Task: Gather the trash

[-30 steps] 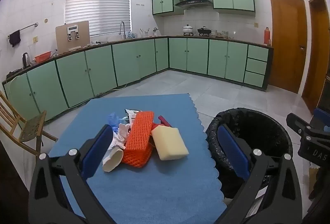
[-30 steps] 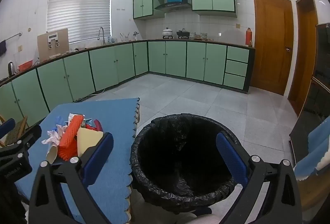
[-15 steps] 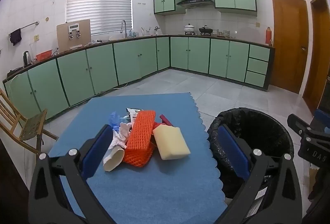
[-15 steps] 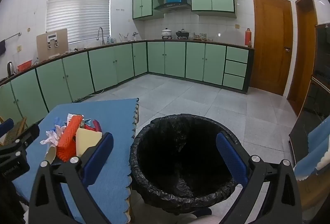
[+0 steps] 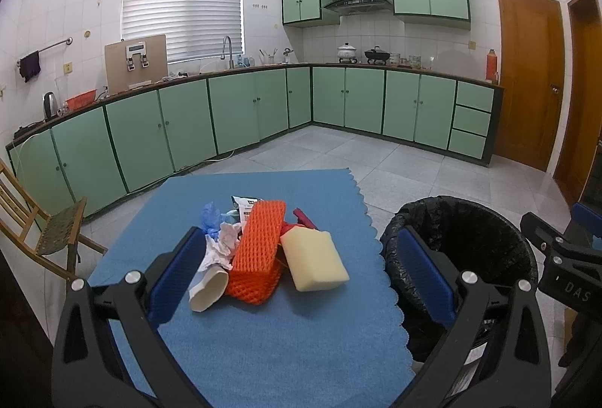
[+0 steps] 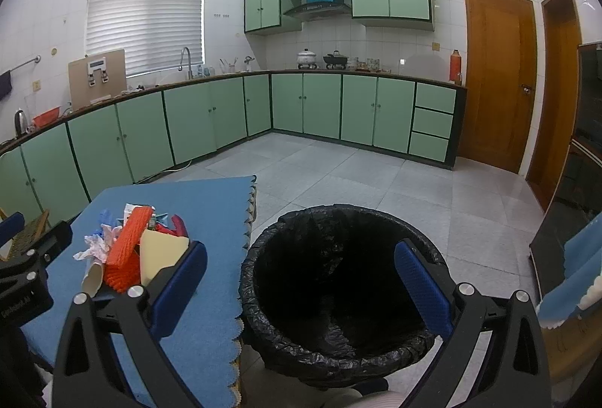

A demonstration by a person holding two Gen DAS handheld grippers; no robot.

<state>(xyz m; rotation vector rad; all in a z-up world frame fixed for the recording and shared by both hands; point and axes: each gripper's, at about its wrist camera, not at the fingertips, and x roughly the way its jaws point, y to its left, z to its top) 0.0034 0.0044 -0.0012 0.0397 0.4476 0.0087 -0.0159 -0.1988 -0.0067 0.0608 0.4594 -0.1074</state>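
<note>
Orange mesh sleeve [image 5: 257, 251], 1 sponge [image 5: 314, 260], 1 cup [image 5: 209, 290], 1 bin [image 6: 340, 295].

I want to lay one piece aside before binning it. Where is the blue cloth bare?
Bare: the near strip of blue cloth between the trash pile and the left gripper, and the far edge. Crowded: the middle.

Both wrist views face the kitchen; left over table [image 5: 263, 332], right apparently over bin [image 6: 338, 351].
</note>
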